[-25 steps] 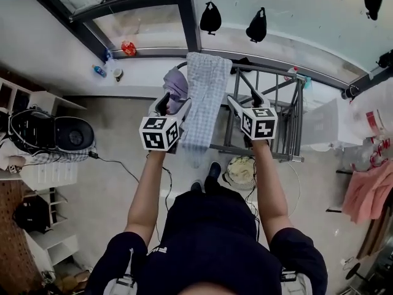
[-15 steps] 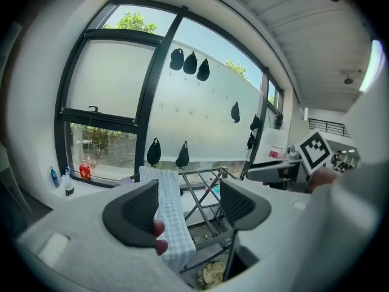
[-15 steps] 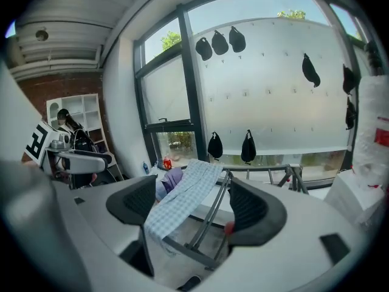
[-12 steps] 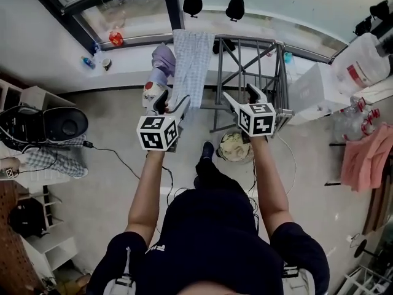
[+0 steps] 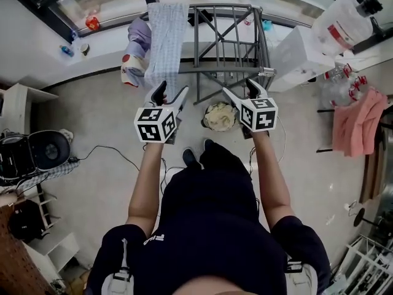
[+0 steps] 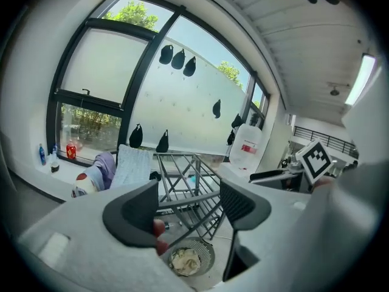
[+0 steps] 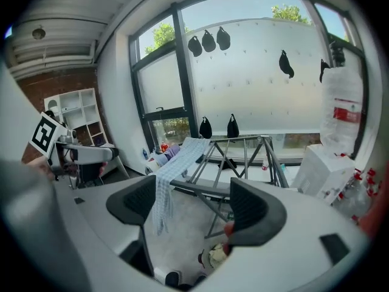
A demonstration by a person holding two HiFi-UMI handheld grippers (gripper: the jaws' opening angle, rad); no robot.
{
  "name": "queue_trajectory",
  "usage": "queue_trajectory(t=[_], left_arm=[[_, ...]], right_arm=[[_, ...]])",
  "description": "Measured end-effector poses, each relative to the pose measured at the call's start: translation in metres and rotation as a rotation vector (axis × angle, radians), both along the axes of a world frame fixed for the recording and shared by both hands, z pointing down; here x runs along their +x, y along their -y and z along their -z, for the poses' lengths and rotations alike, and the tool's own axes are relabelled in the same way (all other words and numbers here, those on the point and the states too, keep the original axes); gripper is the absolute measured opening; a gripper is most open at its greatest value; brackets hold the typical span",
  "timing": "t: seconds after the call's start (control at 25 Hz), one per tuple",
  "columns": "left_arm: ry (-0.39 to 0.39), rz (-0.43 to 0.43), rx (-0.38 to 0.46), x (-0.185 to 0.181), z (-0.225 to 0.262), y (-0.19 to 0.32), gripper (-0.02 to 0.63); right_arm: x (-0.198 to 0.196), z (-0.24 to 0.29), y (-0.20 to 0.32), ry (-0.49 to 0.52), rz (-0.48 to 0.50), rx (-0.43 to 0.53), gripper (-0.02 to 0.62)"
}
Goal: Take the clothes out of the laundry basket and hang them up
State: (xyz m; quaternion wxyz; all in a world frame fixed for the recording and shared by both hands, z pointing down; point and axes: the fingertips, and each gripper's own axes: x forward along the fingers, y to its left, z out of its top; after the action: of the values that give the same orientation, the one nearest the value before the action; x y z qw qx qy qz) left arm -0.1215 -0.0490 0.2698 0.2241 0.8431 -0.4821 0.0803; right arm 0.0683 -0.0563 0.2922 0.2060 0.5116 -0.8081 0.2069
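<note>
Cloth (image 5: 167, 35) hangs on the rack's (image 5: 228, 68) left end (basket (image 5: 220, 117) below).

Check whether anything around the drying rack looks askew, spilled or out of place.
Nothing spilled or damaged. The checked cloth hangs straight over the drying rack's left end, and the laundry basket stands upright on the floor near it. Only oddity: a purple garment lies bunched on the ledge beside the rack, not hung.

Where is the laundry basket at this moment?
In the head view the laundry basket stands on the floor by the near side of the drying rack, between the left gripper and the right gripper, nearer the right one.
</note>
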Motion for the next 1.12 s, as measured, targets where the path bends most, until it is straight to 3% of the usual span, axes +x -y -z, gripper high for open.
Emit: queue_trajectory(t=[0.56,0.84,1.12], left_arm=[[0.040,-0.041,-0.138,0.115,-0.093,-0.023,0.305],[0.057,0.021,-0.226,0.132,-0.173,-0.034,0.305],[0.039,0.060,-0.293,0.132,-0.268,-0.050,0.305]], right_arm=[[0.090,-0.094,-0.042,0.017,0.054,-0.173,0.377],[0.120,-0.186,-0.038,-0.015,0.104,-0.290,0.377],[0.114,-0.309,-0.033,-0.079,0.219,-0.376,0.376]])
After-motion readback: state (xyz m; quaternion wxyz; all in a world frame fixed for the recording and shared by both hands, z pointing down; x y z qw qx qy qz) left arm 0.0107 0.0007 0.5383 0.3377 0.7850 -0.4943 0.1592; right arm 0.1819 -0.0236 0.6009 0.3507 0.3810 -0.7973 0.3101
